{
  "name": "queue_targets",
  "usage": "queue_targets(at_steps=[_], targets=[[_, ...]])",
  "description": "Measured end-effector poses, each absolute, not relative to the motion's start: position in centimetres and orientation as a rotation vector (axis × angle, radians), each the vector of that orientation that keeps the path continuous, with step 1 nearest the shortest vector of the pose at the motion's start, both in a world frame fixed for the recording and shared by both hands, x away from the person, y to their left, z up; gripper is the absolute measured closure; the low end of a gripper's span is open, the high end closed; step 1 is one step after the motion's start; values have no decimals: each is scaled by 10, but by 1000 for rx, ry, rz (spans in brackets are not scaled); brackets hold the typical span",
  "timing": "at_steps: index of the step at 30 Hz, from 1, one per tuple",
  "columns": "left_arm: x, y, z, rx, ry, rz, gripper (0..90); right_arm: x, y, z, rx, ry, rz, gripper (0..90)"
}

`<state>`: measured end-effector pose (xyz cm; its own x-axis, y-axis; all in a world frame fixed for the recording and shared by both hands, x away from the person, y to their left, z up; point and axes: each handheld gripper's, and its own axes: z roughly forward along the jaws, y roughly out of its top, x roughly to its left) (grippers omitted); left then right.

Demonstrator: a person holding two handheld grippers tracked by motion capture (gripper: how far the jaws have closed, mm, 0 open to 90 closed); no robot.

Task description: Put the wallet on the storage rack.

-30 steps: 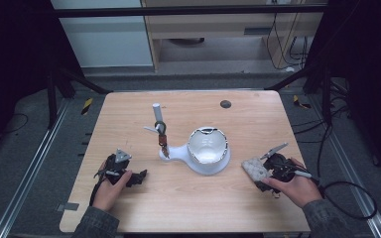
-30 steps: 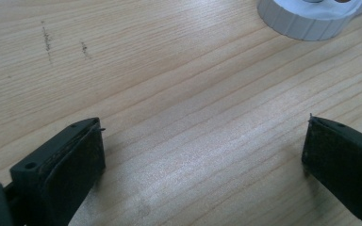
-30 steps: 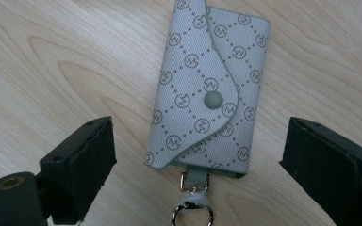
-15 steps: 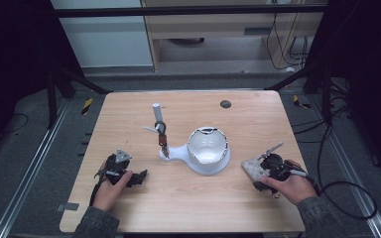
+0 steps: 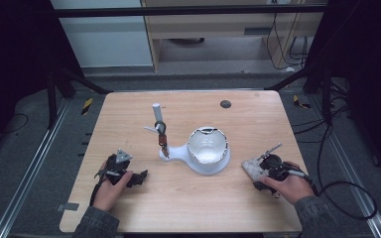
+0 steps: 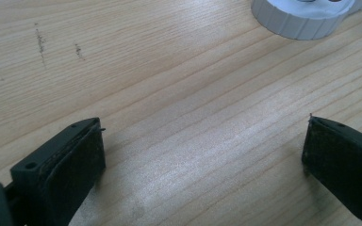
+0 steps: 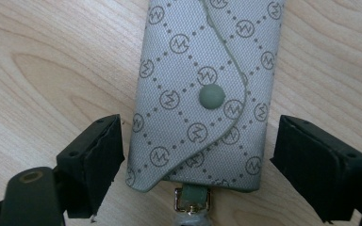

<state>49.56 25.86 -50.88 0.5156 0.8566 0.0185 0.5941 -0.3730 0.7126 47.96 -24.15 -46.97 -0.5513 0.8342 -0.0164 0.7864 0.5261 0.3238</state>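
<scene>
A grey patterned key pouch (image 7: 207,89) with a snap button lies flat on the wooden table (image 5: 188,198), at the front right in the high view (image 5: 250,167). My right gripper (image 7: 198,155) straddles its near end; the jaws have just been closing with the pouch between them. The left pad sits at the pouch's edge and a gap remains at the right pad, so the gripper is open. A metal clasp (image 7: 191,200) pokes out of the pouch's near end. My left gripper (image 6: 202,150) rests open at the front left (image 5: 140,176), with bare wood between its jaws.
A white stand with a round bowl (image 5: 207,146) sits mid-table, its ribbed rim visible in the left gripper view (image 6: 301,21). A thin upright post with clips (image 5: 159,130) rises from its left end. A small dark disc (image 5: 225,104) lies near the far edge.
The right hand has edged slightly left toward the pouch. The left hand and the stand have not moved.
</scene>
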Motion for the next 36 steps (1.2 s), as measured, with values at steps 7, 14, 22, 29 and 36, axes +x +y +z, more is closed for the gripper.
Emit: queue_targets(at_steps=[7,14,22,29,36], targets=[[496,258,-509,2107,1172,517,0,479,-243,-471,1394,2597,417,192],[496,258,-509,2107,1170,514,0,480,-242,-472,1396,2608,407,219],[496,258,-509,2109,1168,514,0,481,-242,-471,1404,2612,404,257],[496,258,-509,2111,1169,513,0,479,-244,-465,1334,2609,388,297],[496,258,-509,2109,1168,512,0,474,-240,-452,1236,2617,372,308]])
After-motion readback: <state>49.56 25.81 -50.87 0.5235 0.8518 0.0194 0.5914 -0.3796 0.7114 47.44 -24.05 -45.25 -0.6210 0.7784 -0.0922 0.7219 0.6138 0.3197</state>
